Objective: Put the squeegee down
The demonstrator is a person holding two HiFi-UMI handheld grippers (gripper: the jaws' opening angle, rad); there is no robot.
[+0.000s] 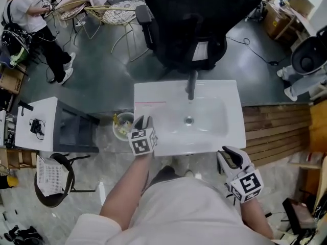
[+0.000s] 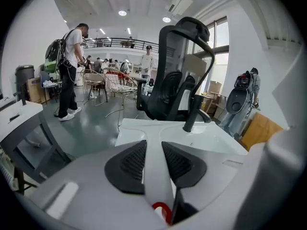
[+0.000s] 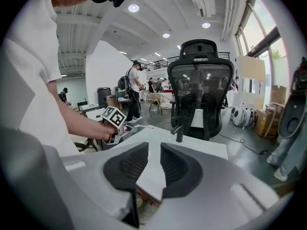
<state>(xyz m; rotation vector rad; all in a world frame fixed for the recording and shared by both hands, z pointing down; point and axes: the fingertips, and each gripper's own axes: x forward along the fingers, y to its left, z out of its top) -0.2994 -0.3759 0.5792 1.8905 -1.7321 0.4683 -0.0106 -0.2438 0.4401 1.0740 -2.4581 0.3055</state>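
Open workshop room with a grey floor [image 1: 102, 80]. A black office chair [image 1: 194, 24] stands behind the white sink [image 1: 225, 131]. The left gripper [image 1: 144, 120] sits at the sink's front left corner, jaws narrow and clamped on the squeegee [image 2: 154, 176], its white handle lying between the pads. The right gripper [image 1: 231, 156] hangs off the sink's front right corner, jaws slightly apart and empty.

Bright, even light from ceiling spots [image 2: 122, 13] and tall windows [image 3: 261, 42]. Gripper views bulge fisheye with black corners, and the close squeegee [image 2: 156, 176] is soft.
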